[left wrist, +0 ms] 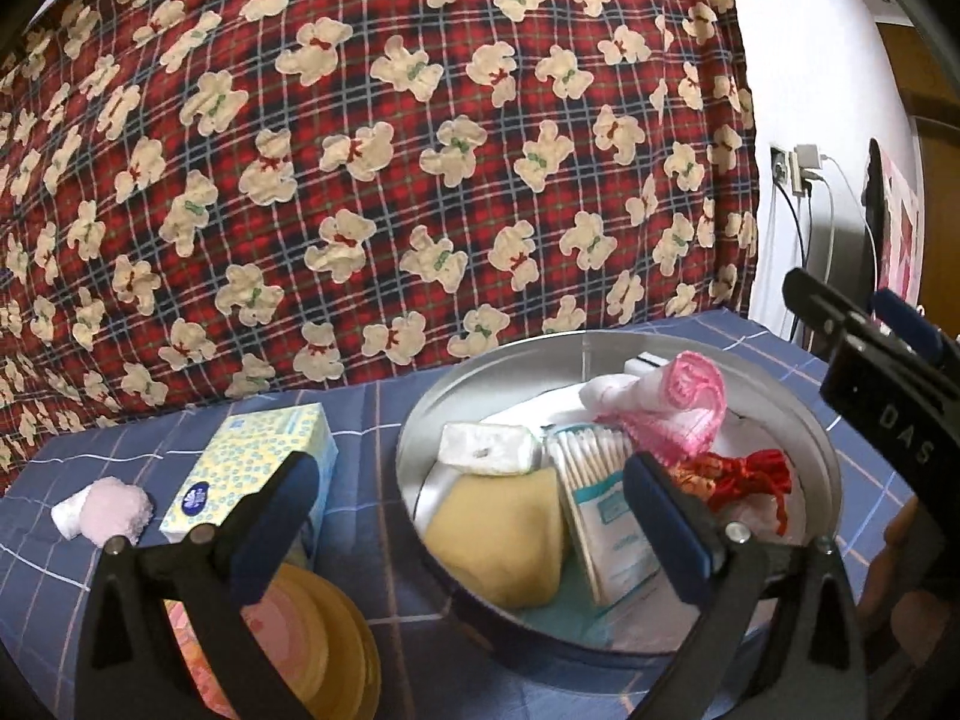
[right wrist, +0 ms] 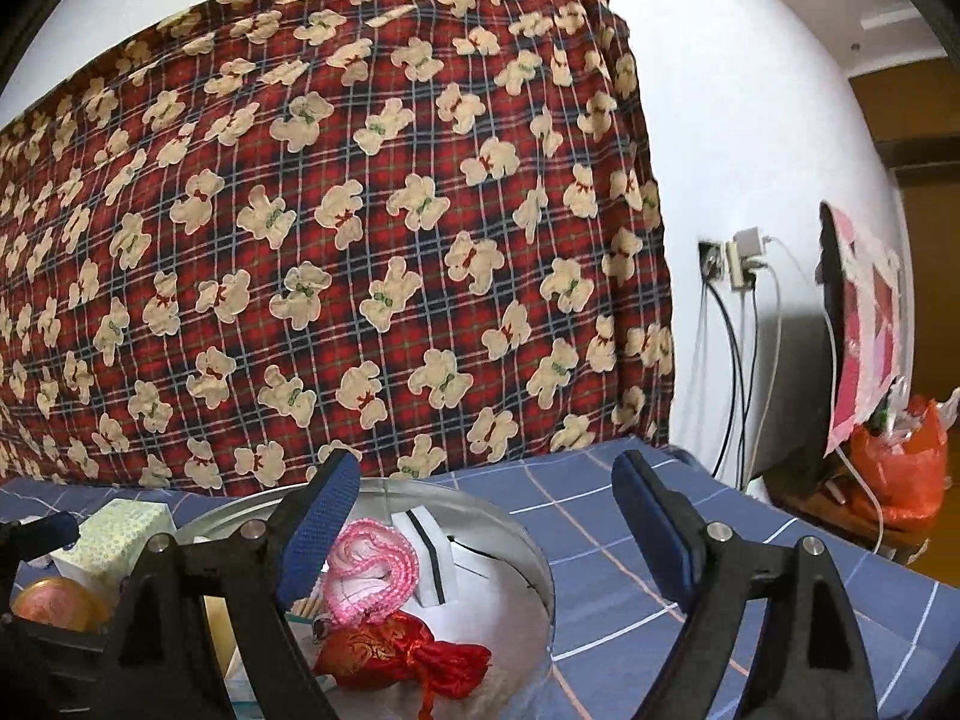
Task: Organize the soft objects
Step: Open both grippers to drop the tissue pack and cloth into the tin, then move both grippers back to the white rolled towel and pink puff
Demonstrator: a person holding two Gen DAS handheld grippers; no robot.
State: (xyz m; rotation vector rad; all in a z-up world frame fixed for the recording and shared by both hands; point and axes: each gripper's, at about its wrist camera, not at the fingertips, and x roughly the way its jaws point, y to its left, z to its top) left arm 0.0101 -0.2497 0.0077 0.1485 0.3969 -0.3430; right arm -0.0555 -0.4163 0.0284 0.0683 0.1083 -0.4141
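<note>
- left gripper (left wrist: 471, 498) — jaws spread wide, nothing between them, hovering over the round metal tin (left wrist: 831, 474).
- right gripper (right wrist: 486, 531) also gaping and empty, at the tin's right rim.
- in the tin: yellow sponge (left wrist: 498, 546), cotton swab pack (left wrist: 606, 516), pink cloth (left wrist: 684, 402), red pouch (right wrist: 384, 654).
- tissue box (left wrist: 252, 471) and pink puff (left wrist: 114, 510) lie left of it on the blue checked cloth (right wrist: 630, 516).

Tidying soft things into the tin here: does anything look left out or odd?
One small fluffy pink-and-white bundle lies alone on the blue checked cloth, beside the yellow tissue box, outside the round metal tin that holds the other soft items. Nothing looks spilled or damaged.
</note>
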